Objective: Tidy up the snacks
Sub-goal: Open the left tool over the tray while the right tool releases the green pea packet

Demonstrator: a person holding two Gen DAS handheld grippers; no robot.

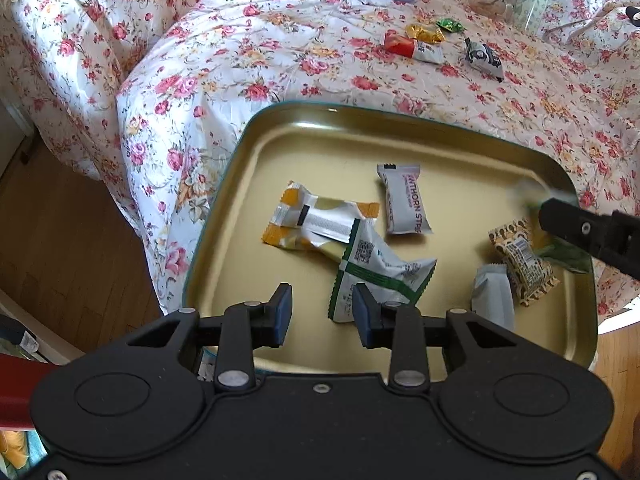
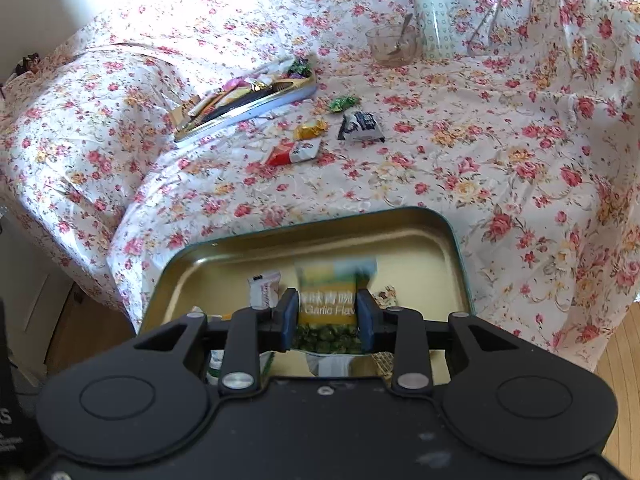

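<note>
Right gripper [image 2: 327, 316]: a green-pea snack packet [image 2: 330, 304] sits between its jaws over the gold tin [image 2: 456, 252]; packet is blurred, so whether the pads press it or have let go cannot be told. Left gripper [image 1: 322, 312]: jaws part open, nothing between them, poised over the tin's near edge just beside a green-and-white packet [image 1: 380, 272].

Progress (judged): roughly half done. In the tin, left wrist view: 5 packets lying flat, i.e. orange-and-white [image 1: 316, 220], green-and-white, white hawthorn strip [image 1: 404, 204], plain grey [image 1: 494, 292], brown-patterned [image 1: 524, 260]; the pea packet makes 6.

Left to move: 4 loose snacks on the floral cloth [image 2: 500, 140]: red-and-white [image 2: 296, 151], gold [image 2: 310, 129], green [image 2: 342, 103], black-and-white [image 2: 360, 126]. Farther off: 1 flat tin lid [image 2: 248, 106] heaped w/ more wrappers, no. unclear. Also 1 glass bowl w/ spoon [image 2: 394, 46], 1 bottle [image 2: 432, 20].
</note>
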